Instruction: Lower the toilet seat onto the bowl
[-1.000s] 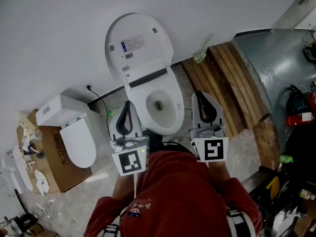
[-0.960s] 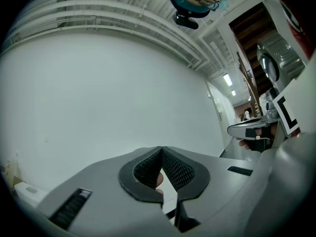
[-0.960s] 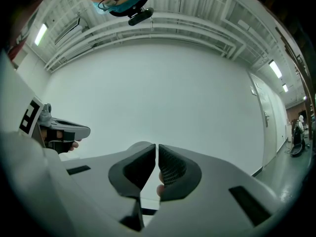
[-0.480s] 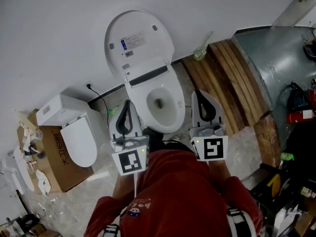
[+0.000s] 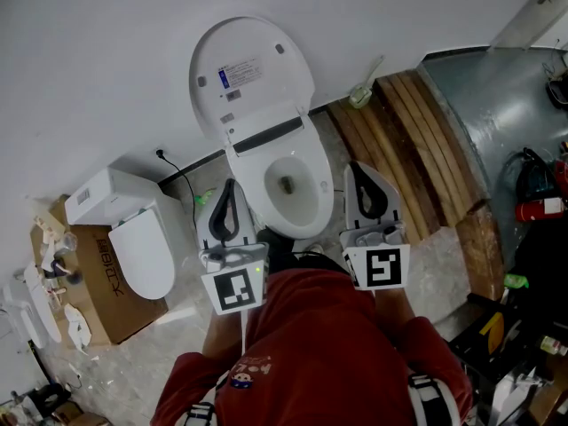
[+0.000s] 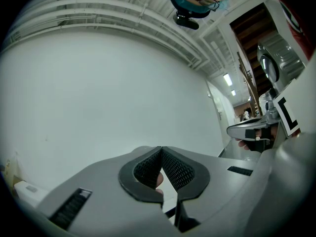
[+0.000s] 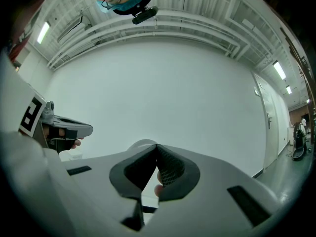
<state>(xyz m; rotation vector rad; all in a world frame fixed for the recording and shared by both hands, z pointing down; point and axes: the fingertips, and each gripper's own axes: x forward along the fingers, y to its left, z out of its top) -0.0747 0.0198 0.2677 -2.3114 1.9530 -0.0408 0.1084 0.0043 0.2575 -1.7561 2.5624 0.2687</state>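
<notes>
Nothing has shifted: glossy white oval lid [image 5: 251, 78] stands upright against the wall, smooth toilet seat [image 5: 256, 177] rings the bowl; left gripper [image 5: 228, 189] and right gripper [image 5: 362, 174] clenched, empty.

Glossy, smooth toilet bowl [image 5: 257, 177] and matt, rough wooden planks [image 5: 417, 140]

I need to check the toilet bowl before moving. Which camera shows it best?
The head view: the toilet bowl lies open, seen from above. Both gripper views show mainly their shut jaws and white wall, not the bowl.
</notes>
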